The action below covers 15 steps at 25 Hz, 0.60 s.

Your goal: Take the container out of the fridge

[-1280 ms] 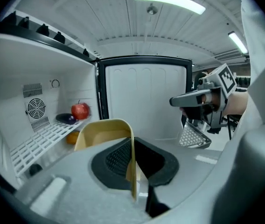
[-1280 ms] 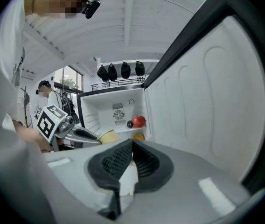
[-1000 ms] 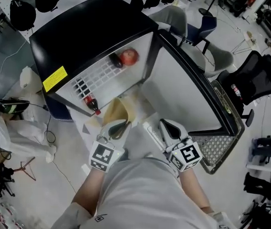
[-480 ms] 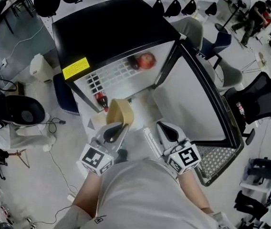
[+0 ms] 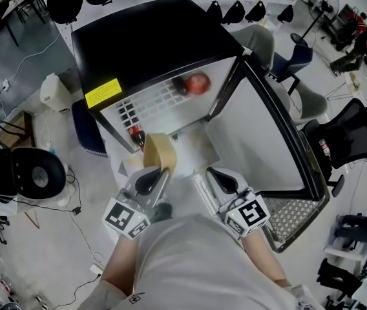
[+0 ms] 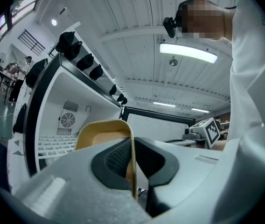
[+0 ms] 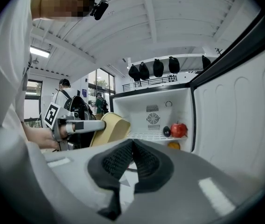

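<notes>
Head view: the container point(image 5: 159, 152) sits just outside the open fridge point(image 5: 145, 37); left gripper view: the left gripper point(image 6: 133, 149) fingers pinch its wall; right gripper view: the right gripper point(image 7: 132, 146) fingers are closed on nothing, so removal appears essentially complete, with set-down remaining.

Apple point(image 5: 198, 82) in fridge point(image 5: 151, 37), container point(image 5: 159, 152) before it.

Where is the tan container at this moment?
Head view, left of centre: the tan container is clamped by its wall in the left gripper, just outside the open fridge, near the dark bottle.
</notes>
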Each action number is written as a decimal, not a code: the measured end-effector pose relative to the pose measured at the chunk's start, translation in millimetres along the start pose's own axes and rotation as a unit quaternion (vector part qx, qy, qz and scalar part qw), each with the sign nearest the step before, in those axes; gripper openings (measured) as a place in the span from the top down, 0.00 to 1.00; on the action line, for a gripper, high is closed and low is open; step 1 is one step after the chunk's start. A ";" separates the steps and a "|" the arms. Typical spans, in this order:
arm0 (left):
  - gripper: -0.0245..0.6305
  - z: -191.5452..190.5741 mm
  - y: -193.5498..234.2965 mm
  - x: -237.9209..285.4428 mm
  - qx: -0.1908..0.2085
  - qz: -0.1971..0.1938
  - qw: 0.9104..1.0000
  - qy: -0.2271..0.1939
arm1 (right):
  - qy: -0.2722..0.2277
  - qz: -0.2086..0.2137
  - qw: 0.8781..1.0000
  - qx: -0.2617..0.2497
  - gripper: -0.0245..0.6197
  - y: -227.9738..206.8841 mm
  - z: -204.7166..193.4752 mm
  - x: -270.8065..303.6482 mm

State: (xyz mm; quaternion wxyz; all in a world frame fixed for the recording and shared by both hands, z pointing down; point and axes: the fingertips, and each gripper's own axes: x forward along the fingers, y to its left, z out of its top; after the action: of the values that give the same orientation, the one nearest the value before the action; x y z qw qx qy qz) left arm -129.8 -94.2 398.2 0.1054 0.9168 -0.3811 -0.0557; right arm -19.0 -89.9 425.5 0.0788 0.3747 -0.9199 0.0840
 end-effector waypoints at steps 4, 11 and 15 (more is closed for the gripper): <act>0.92 -1.9 -1.4 4.3 -0.001 -0.006 1.000 0.003 | 0.001 0.001 1.000 0.002 0.96 0.3 -2.4 0.0; 0.92 -4.8 -4.8 12.5 0.000 -0.018 1.000 0.010 | 0.001 -0.001 1.000 -0.003 0.96 0.5 -5.2 -1.7; 0.92 -6.9 -6.0 16.4 0.000 -0.023 1.000 0.013 | 0.002 -0.002 1.000 -0.001 0.96 -0.6 -8.1 -1.8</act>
State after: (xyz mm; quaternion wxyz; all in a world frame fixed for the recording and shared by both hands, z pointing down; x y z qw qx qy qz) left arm -112.9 -100.6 403.2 0.1088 0.9259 -0.3588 -0.0463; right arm -16.6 -87.3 433.1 0.0815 0.3764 -0.9191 0.0838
